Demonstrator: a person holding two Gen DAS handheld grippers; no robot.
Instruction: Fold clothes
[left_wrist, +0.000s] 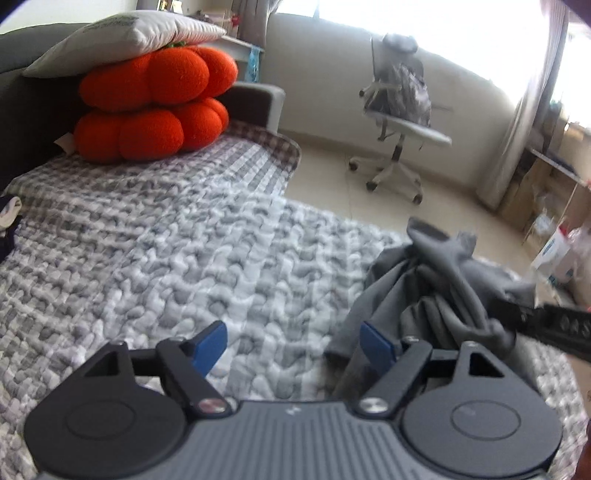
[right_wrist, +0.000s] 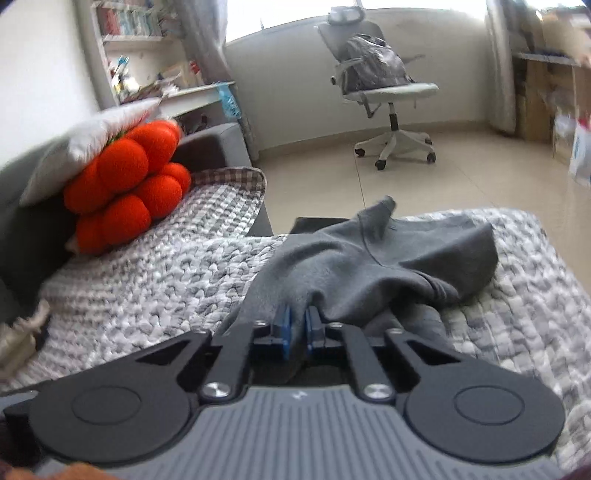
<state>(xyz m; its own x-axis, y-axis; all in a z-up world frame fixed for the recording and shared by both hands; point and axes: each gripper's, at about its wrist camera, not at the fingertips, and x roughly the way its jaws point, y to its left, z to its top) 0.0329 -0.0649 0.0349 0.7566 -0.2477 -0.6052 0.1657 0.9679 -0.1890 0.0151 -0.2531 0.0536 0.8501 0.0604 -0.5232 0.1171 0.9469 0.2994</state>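
One quilted bedspread (left_wrist: 166, 258), tiled floor (right_wrist: 461, 177).

You're in a home bedroom: a quilted bed (left_wrist: 166, 240) fills the foreground. Orange plush cushions (left_wrist: 155, 103) sit at ten o'clock, an office chair (left_wrist: 399, 122) at one o'clock.

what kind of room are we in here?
Probably a bedroom or study at home. A sofa or daybed under a quilted cover carries pumpkin cushions and a pillow; an office chair stands on the tiled floor, with bookshelves behind.
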